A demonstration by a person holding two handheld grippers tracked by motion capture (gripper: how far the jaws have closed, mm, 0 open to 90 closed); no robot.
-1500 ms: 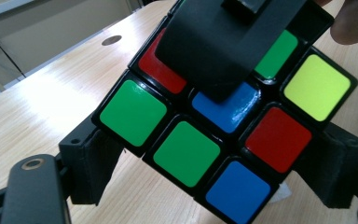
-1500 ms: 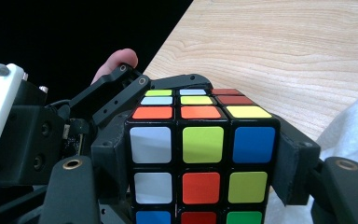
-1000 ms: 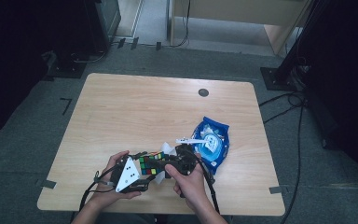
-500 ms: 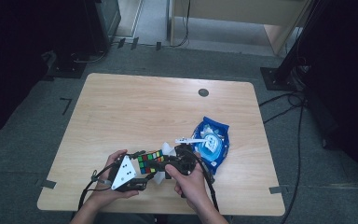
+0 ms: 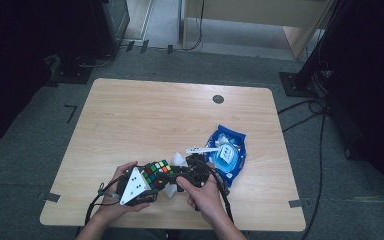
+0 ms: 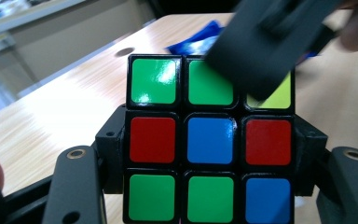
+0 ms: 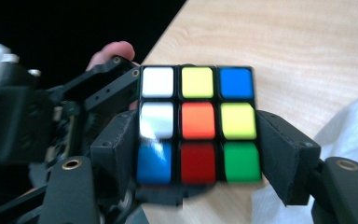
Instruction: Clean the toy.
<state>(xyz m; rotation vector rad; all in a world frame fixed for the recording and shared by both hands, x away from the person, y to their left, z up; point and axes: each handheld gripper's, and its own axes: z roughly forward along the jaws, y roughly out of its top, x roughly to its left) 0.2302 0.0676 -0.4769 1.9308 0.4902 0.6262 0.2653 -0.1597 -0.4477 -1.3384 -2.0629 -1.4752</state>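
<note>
The scrambled cube (image 5: pixel 157 174), black-edged with mixed colour tiles, sits above the table's near edge, clamped from both sides.

The cube (image 6: pixel 209 140) is cut off by the bottom edge in the left gripper view, and its top corner is hidden by the right tool (image 6: pixel 265 42).

Lab: cables (image 5: pixel 300 107), dark stands (image 5: pixel 312 65), taped floor

Near the table's (image 5: pixel 130 115) front edge, both grippers meet on the puzzle cube (image 5: pixel 157 173), left gripper (image 5: pixel 142 184) and right gripper (image 5: pixel 182 175) either side. A blue packet (image 5: pixel 228 157) lies just right of them, towards the right edge.
</note>
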